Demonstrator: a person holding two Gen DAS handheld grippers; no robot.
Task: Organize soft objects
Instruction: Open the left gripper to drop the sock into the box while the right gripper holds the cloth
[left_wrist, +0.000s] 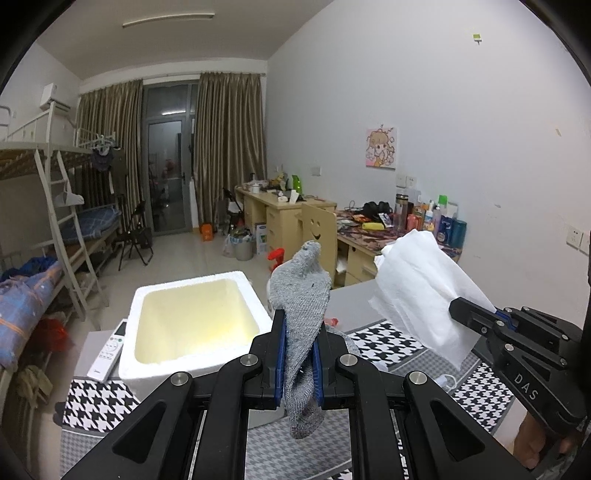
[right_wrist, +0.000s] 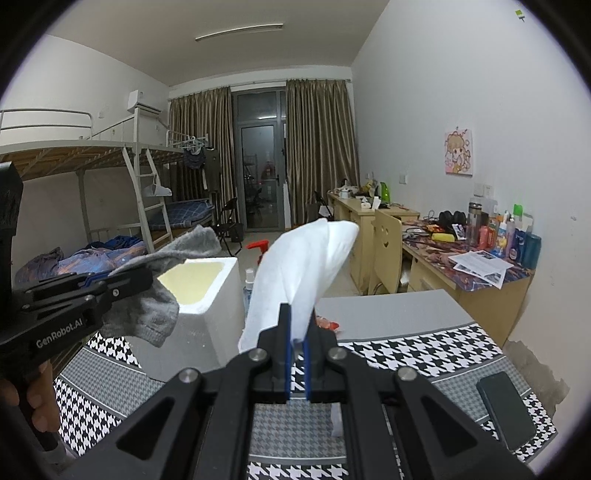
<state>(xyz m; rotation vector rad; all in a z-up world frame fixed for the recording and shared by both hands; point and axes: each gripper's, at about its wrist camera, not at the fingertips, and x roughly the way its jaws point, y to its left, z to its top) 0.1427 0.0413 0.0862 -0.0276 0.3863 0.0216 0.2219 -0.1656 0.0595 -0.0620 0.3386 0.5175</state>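
My left gripper (left_wrist: 299, 325) is shut on a grey knitted sock (left_wrist: 304, 291), held in the air just right of a white foam box (left_wrist: 192, 321); it also shows in the right wrist view (right_wrist: 125, 282) with the sock (right_wrist: 155, 310) drooping from it. My right gripper (right_wrist: 297, 319) is shut on a white cloth (right_wrist: 295, 273) that stands up above the table; in the left wrist view the right gripper (left_wrist: 458, 308) holds the cloth (left_wrist: 421, 291) to the right of the sock. The foam box (right_wrist: 218, 295) is open and looks empty inside.
The table has a houndstooth mat (right_wrist: 417, 354) and a grey surface (right_wrist: 388, 310). A white remote (left_wrist: 110, 350) lies left of the box. A dark phone (right_wrist: 506, 413) lies on the mat's right. A red-topped spray bottle (right_wrist: 258, 247) stands behind the box. Desks (right_wrist: 461, 266) line the right wall.
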